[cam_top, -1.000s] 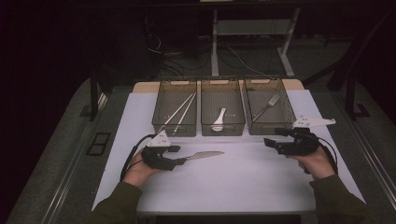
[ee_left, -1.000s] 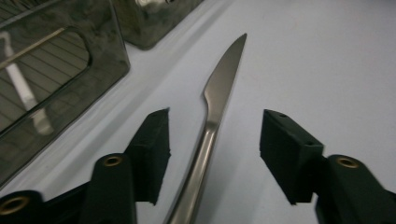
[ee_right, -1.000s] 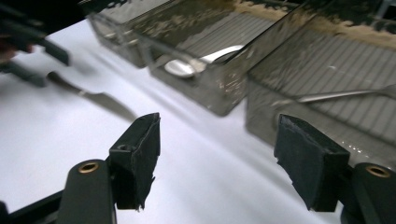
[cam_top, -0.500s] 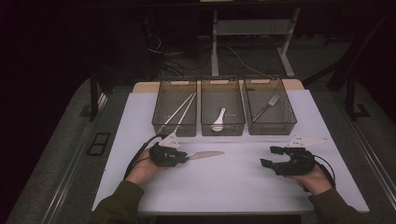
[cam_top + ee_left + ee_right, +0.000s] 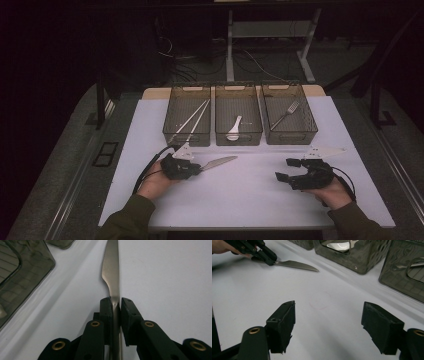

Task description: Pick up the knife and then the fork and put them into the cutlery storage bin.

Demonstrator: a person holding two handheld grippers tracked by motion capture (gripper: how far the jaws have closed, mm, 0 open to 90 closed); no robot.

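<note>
A silver table knife (image 5: 218, 162) lies just above the white table, its blade pointing right. My left gripper (image 5: 197, 169) is shut on the knife's handle; in the left gripper view the knife (image 5: 111, 272) runs straight out from between the two jaws of that gripper (image 5: 115, 305). My right gripper (image 5: 286, 169) rests low at the right of the table, open, with nothing between its jaws (image 5: 329, 322). From the right gripper view, the knife (image 5: 295, 265) and the left gripper (image 5: 270, 259) show at the upper left.
Three dark mesh bins stand in a row at the back: the left bin (image 5: 187, 116) holds chopsticks, the middle bin (image 5: 238, 117) a white spoon, the right bin (image 5: 290, 115) a fork. White table surface (image 5: 240, 200) stretches between the two hands.
My right gripper has come down and toward the person, away from the right bin, and now sits low over the table. The left gripper and knife have barely moved.
</note>
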